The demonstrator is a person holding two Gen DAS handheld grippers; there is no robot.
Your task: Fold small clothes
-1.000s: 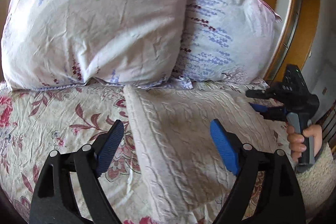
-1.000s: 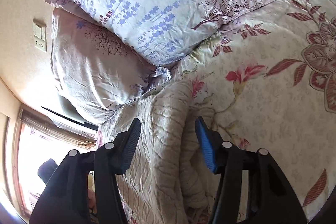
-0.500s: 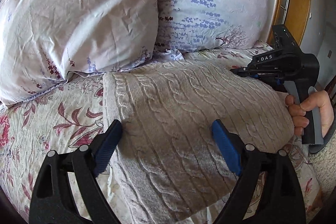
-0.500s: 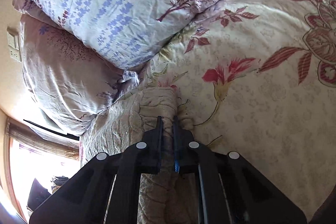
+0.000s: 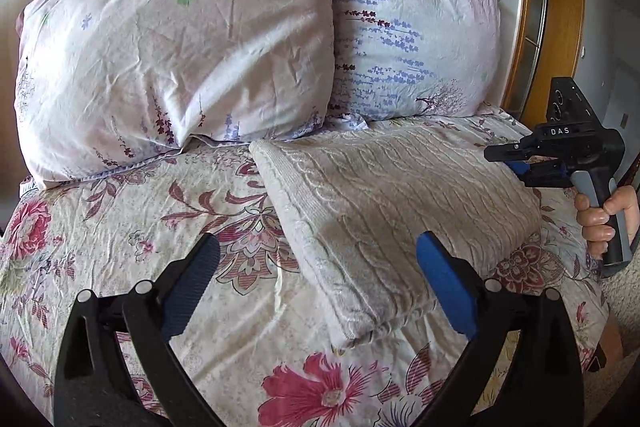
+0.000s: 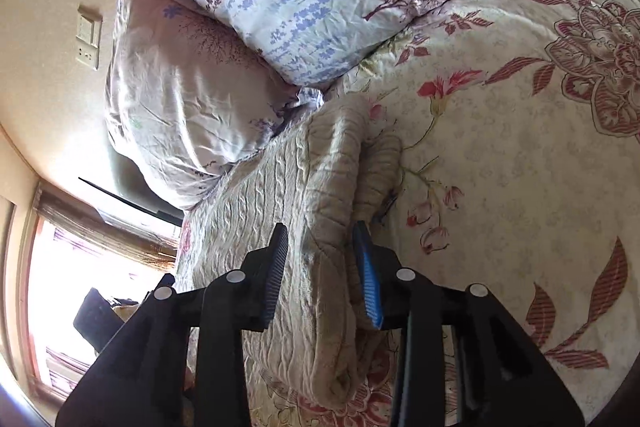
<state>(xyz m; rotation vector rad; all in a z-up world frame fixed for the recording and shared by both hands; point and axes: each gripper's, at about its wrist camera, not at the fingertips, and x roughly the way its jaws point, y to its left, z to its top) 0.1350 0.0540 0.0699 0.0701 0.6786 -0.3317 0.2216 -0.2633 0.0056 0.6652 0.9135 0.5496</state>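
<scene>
A cream cable-knit sweater (image 5: 384,211) lies folded into a rectangle on the floral bedsheet (image 5: 168,227), just below the pillows. My left gripper (image 5: 316,267) is open and empty, held above the sweater's near left corner. My right gripper (image 6: 320,251) is partly open, its jaws on either side of the sweater's folded edge (image 6: 324,187) without pinching it. It also shows in the left wrist view (image 5: 520,163) at the sweater's right end, held by a hand.
Two floral pillows (image 5: 180,47) (image 5: 404,39) stand against the wall behind the sweater. A wooden door frame (image 5: 560,27) runs along the right of the bed. A wall switch (image 6: 89,37) and a bright window (image 6: 60,287) show in the right wrist view.
My right gripper closed on the sweater's edge half a second ago and has now opened off it. My left gripper has drawn back and left, staying open.
</scene>
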